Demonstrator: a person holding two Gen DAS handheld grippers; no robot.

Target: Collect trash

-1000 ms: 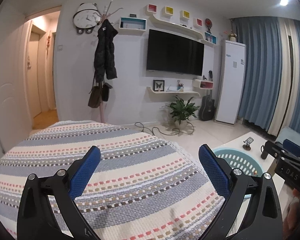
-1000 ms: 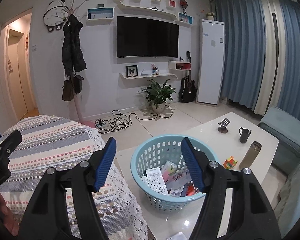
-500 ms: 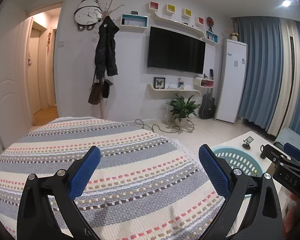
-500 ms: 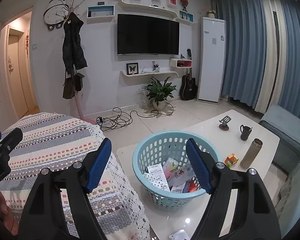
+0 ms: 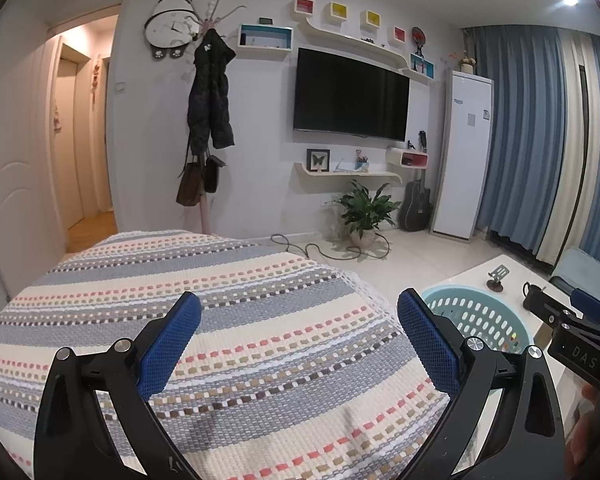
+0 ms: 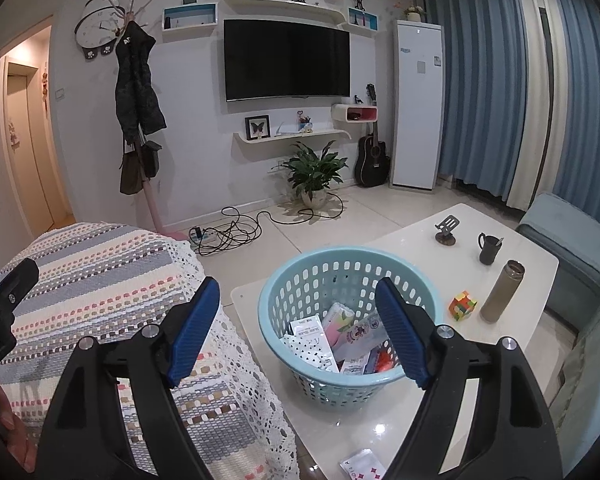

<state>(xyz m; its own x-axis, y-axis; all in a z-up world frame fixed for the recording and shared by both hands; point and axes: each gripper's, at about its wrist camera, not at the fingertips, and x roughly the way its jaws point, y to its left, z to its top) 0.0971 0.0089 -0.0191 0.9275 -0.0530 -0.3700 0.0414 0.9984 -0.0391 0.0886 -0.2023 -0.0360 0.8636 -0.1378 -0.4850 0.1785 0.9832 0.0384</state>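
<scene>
A light blue plastic basket (image 6: 296,280) stands on the white coffee table (image 6: 512,292) and holds several wrappers and packets (image 6: 332,336). My right gripper (image 6: 298,316) is open and empty, above the basket's near-left side. A white packet with red marks (image 6: 360,465) lies on the table at the bottom edge of the right wrist view. My left gripper (image 5: 300,340) is open and empty above the striped woven cover (image 5: 220,288). The basket also shows in the left wrist view (image 5: 480,312), to the right.
On the table stand a phone stand (image 6: 446,230), a dark mug (image 6: 489,247), a metal flask (image 6: 502,290) and a puzzle cube (image 6: 463,305). A grey-blue sofa (image 6: 568,240) is at the right. Cables (image 6: 236,232) and a potted plant (image 6: 314,172) are on the floor.
Both grippers have drawn back and risen a little. The right gripper's jaws have opened somewhat wider, and the packet at the table's near edge has come into view.
</scene>
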